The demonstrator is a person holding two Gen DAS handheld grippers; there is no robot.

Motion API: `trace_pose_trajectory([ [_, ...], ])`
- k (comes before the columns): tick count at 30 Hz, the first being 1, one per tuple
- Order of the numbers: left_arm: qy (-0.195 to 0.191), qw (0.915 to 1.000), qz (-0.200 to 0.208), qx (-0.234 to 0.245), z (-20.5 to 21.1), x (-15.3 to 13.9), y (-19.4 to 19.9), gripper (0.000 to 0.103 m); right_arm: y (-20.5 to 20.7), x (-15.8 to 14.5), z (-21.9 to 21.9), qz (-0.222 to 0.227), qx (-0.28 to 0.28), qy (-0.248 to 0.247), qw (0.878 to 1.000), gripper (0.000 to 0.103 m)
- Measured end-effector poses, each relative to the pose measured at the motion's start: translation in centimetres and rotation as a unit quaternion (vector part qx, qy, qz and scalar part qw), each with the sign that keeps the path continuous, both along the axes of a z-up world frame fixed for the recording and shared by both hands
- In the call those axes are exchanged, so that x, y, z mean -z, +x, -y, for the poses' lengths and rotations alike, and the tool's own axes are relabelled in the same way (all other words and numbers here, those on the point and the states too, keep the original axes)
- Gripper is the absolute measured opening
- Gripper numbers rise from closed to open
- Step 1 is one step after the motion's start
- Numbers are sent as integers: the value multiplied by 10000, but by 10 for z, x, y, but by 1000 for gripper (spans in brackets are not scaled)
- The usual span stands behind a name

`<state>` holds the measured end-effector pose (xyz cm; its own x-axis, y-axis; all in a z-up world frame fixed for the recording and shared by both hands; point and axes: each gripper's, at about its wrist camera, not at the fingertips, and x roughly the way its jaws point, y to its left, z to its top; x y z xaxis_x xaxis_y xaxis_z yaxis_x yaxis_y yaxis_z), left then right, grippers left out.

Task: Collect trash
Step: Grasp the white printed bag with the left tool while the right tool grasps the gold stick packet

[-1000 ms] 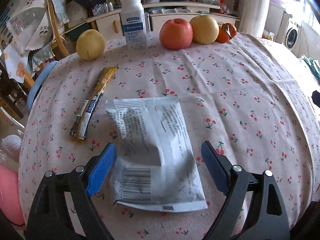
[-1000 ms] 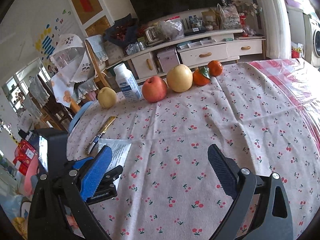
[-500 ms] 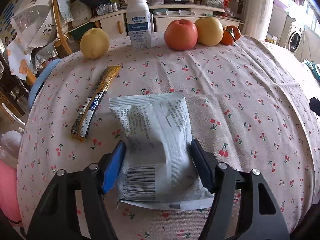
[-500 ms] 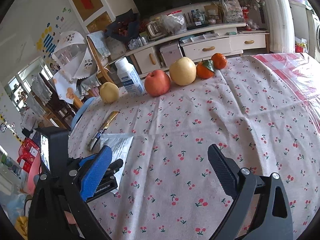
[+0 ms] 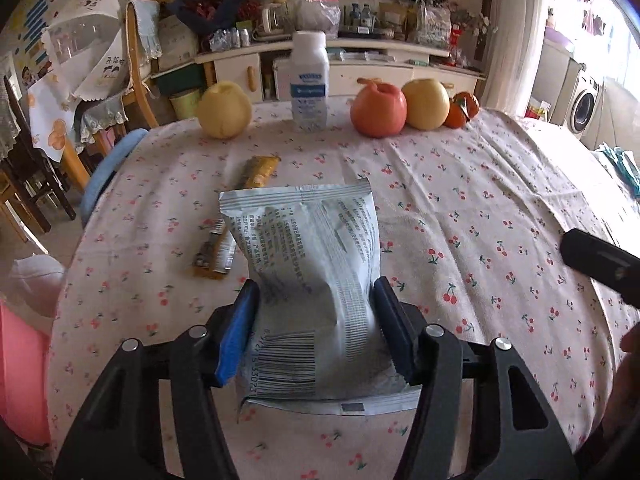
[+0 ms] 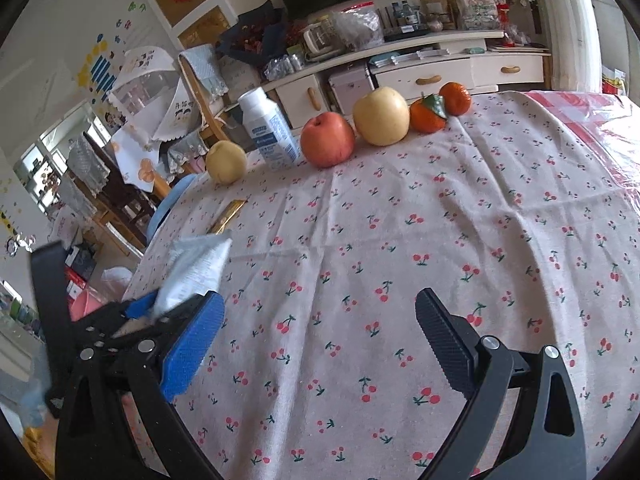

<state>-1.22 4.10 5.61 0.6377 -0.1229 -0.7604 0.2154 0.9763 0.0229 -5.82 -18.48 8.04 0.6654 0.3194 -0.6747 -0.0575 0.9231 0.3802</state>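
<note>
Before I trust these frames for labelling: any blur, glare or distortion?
Left wrist view: strong fisheye bending, window glare upper right, grey packet sharp. Right wrist view: same bending, packet motion-blurred at the left gripper, fruit sharp.

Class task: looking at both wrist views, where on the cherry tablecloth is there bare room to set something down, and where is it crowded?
Free: the wide stretch of tablecloth between the fruit row and the open right tongs. Crowded: the far edge, lined by pear, bottle, apple, and the left side, where the left tongs grip the grey packet beside the yellow wrapper.
</note>
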Motion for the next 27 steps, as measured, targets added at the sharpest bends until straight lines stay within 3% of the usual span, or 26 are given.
trace_pose_trajectory([
  [11, -371, 9977, 289, -481, -65, -13, -13, 60, 0, 12, -45, -52, -510, -317, 9982, 95],
  [23, -560, 9928, 495, -941, -126, -21, -18, 60, 10, 20, -92, 46, -736, -187, 9971, 95],
  [24, -589, 9923, 508, -964, -131, -22, -19, 60, 13, 21, -96, 54, -736, -213, 9970, 93],
  [25, -619, 9918, 520, -988, -136, -23, -19, 60, 17, 21, -102, 57, -754, -228, 9969, 85],
  [27, -651, 9907, 565, -1051, -144, -25, -20, 60, 27, 23, -113, 9, -809, -245, 9964, 81],
])
